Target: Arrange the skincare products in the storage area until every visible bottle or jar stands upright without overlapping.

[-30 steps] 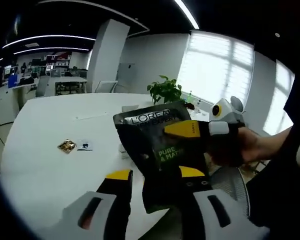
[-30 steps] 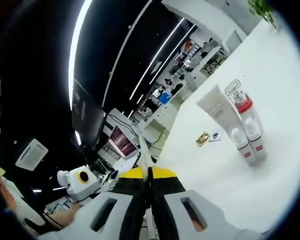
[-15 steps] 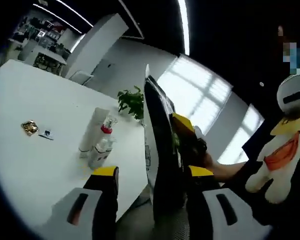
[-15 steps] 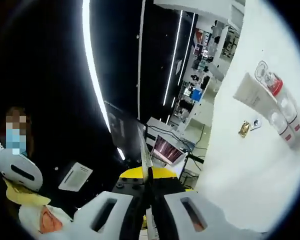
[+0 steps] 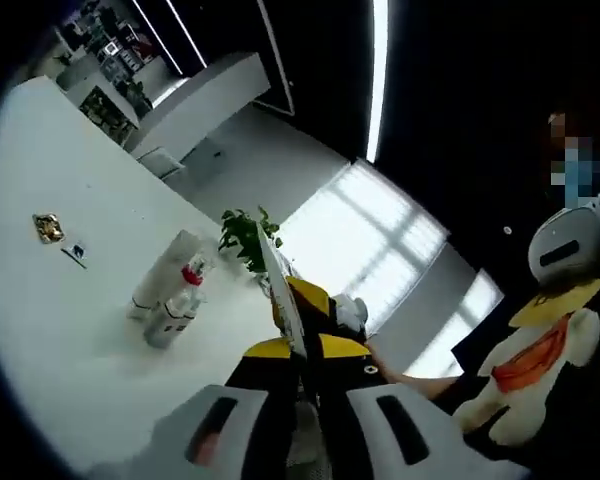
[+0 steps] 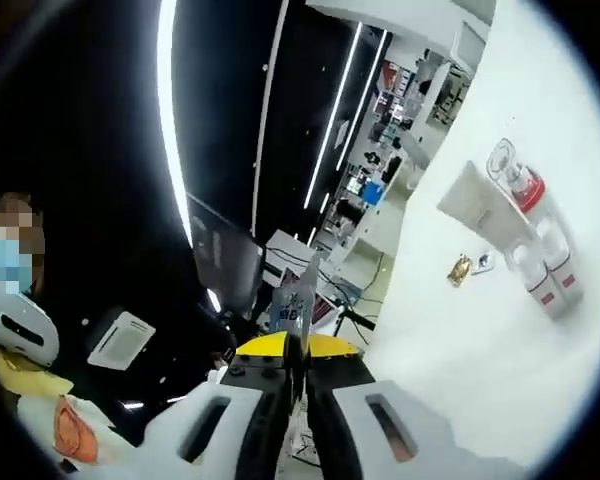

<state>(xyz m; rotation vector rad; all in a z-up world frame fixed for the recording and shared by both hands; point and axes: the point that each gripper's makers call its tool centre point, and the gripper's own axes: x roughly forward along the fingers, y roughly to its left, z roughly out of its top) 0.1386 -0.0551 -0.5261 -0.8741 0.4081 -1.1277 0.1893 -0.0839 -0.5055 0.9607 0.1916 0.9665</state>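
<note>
White table (image 5: 60, 330) (open); grippers (image 5: 302, 352) pinch sachet (image 5: 280, 290).

My left gripper (image 5: 302, 352) has its fingers (image 5: 270, 350) pinched on a thin sachet (image 5: 283, 300), seen edge-on. The right gripper (image 5: 325, 305) grips it just behind. Out on the white tabletop (image 5: 70, 330), a tube (image 5: 163, 276) and bottles (image 5: 175, 310) cluster beside a plant (image 5: 242, 235).
</note>
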